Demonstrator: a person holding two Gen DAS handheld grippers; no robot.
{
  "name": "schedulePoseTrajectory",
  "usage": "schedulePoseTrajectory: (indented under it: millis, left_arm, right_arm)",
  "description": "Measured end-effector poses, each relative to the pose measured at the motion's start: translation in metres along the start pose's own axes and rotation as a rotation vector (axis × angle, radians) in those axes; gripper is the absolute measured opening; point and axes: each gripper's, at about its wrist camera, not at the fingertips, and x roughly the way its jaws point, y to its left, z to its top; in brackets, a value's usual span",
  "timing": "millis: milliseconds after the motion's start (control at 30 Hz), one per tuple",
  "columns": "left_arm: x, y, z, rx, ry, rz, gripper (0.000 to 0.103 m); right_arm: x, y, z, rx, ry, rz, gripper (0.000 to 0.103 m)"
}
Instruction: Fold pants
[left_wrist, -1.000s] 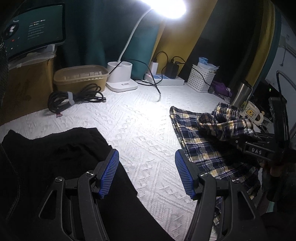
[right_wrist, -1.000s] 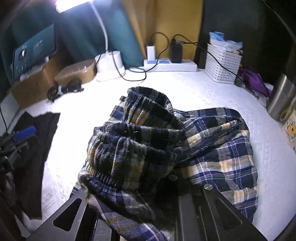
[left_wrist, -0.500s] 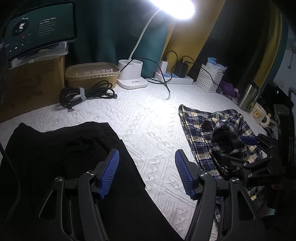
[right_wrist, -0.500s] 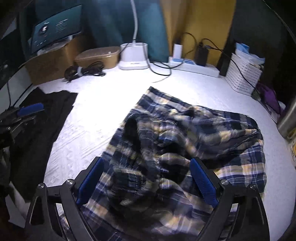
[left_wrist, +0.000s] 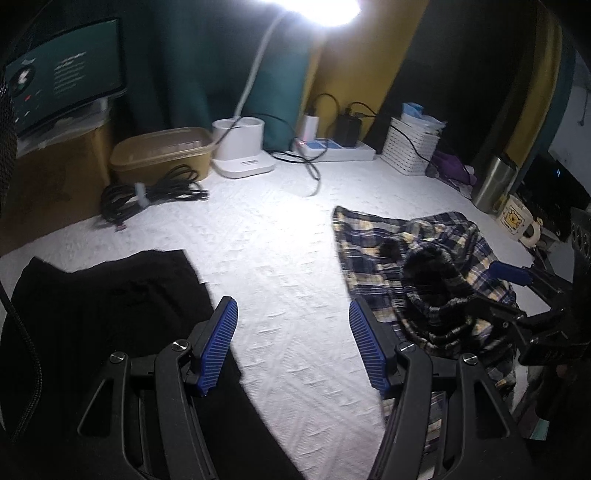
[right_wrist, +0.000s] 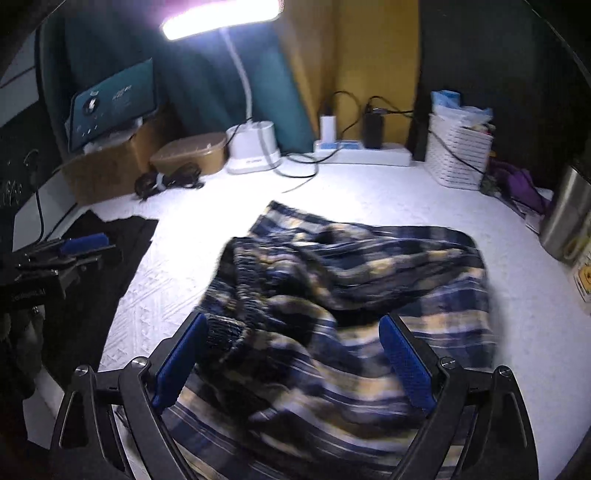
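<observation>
Taking the desk lamp base (left_wrist: 243, 147) at the back of the white textured table cover (left_wrist: 273, 258) as the landmark, a monitor (left_wrist: 62, 74) stood far to its left on a cardboard box (left_wrist: 55, 173), and a tan lidded container (left_wrist: 162, 153) sat just left of the base with a bundled black cable (left_wrist: 147, 192) in front of it. A black garment (left_wrist: 103, 302) lay well forward and left of the base, at the near edge. The left gripper (left_wrist: 293, 350) hung forward of the base over bare cover, its blue pads spread wide and holding nothing, the left pad over the black garment's edge. A power strip (left_wrist: 332, 149) lay just right of the base. The plaid pants (right_wrist: 351, 302) lay in a rumpled heap forward and right of the base, the elastic waistband bunched on top. The right gripper (right_wrist: 291, 362) sat low over their near side, fingers spread apart with cloth lying between them but not pinched. A white basket (left_wrist: 410, 151), a steel tumbler (left_wrist: 491, 184) and a mug (left_wrist: 517, 221) stood farther right of the base.
</observation>
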Motion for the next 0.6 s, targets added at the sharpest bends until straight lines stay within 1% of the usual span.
schedulePoseTrajectory:
  millis: [133, 300, 400, 600]
  left_arm:
    - [0.006, -0.027, 0.005, 0.039, 0.011, -0.016, 0.063]
    - [0.008, -0.061, 0.013, 0.078, 0.005, -0.035, 0.063]
    - [0.011, -0.079, 0.016, 0.108, 0.009, -0.048, 0.063]
    - [0.024, -0.119, 0.011, 0.188, 0.029, -0.103, 0.063]
  right_arm:
    - [-0.013, -0.026, -0.007, 0.044, -0.029, -0.017, 0.095]
    - [-0.030, -0.062, -0.017, 0.109, -0.067, -0.034, 0.095]
    - [-0.036, -0.086, -0.026, 0.153, -0.074, -0.055, 0.095]
    - [-0.044, -0.123, -0.049, 0.231, -0.066, -0.091, 0.095]
